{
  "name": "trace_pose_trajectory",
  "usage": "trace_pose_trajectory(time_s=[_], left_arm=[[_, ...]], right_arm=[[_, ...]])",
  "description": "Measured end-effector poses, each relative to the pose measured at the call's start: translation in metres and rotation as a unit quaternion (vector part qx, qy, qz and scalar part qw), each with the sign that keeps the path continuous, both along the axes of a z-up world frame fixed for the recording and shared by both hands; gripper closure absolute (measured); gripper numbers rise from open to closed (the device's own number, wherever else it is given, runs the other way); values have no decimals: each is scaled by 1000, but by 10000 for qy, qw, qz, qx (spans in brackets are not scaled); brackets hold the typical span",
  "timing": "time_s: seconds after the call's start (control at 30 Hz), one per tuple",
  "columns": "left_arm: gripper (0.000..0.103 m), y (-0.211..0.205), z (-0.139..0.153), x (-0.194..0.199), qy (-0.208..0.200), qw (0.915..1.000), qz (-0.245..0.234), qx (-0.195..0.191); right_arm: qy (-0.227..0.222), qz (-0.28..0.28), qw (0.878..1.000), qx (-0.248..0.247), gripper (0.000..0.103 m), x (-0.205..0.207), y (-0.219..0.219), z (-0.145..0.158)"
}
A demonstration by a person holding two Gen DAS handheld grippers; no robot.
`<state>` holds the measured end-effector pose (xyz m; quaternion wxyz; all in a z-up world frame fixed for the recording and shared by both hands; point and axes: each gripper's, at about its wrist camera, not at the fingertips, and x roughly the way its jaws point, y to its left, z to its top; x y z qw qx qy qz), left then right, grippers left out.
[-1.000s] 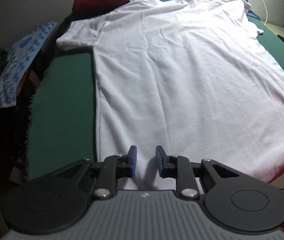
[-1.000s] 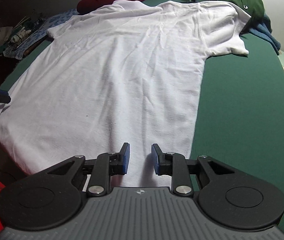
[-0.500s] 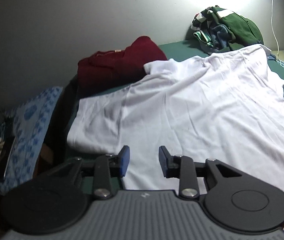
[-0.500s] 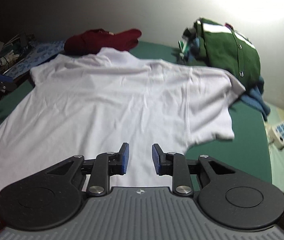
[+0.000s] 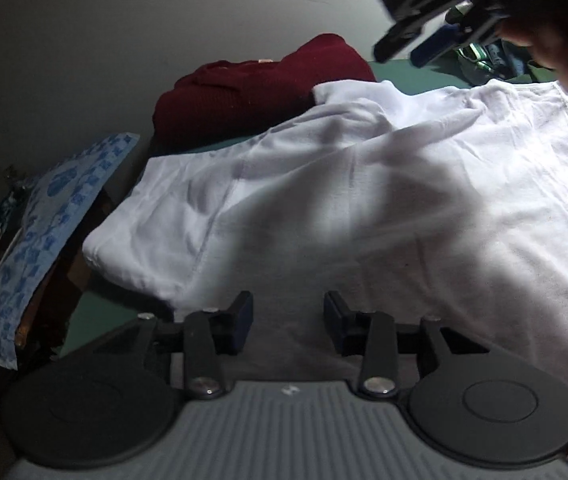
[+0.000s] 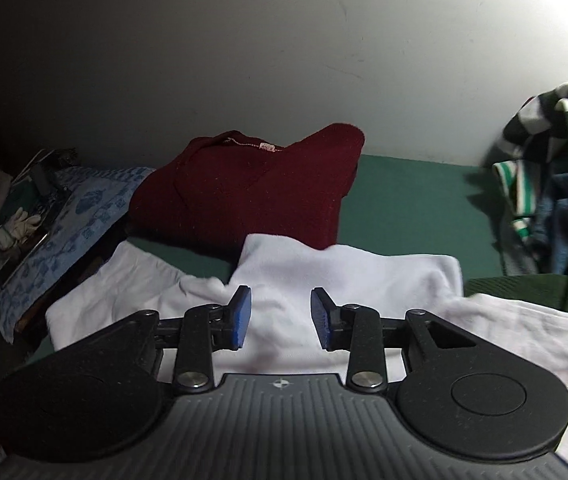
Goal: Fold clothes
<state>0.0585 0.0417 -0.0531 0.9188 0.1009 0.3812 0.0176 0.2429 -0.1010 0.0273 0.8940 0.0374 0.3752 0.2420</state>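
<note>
Left gripper hovers low over the white cotton T-shirt, jaws apart, nothing between them. The shirt lies spread flat on the green-covered bed, collar toward the far edge. Right gripper hangs over the collar, jaws apart too. A folded maroon knit sweater sits just beyond, a green striped clothes pile at the far right corner.

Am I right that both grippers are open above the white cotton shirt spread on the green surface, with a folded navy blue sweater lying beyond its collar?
Not quite: the sweater is dark red, not navy blue. The right wrist view shows the dark red knitted sweater beyond the collar of the white cotton shirt on the green surface. The rest holds: the left gripper and right gripper are both open above the shirt.
</note>
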Motion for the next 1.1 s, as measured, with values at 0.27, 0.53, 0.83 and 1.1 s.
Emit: trace_pose_trajectory(time_s=[0.27, 0.53, 0.83, 1.1], left_arm=[[43, -2, -9, -13, -492, 9983, 250, 196], [37, -13, -18, -22, -884, 9937, 294, 627], [20, -2, -16, -18, -864, 9938, 566, 415], [15, 3, -16, -19, -837, 9943, 604, 282]], right_arm=[[752, -177, 9953, -584, 61, 47, 67, -36], [529, -97, 9985, -25, 97, 55, 56, -23], [807, -216, 9964, -145, 97, 46, 51, -6], [711, -565, 9954, 319, 96, 50, 30, 6]])
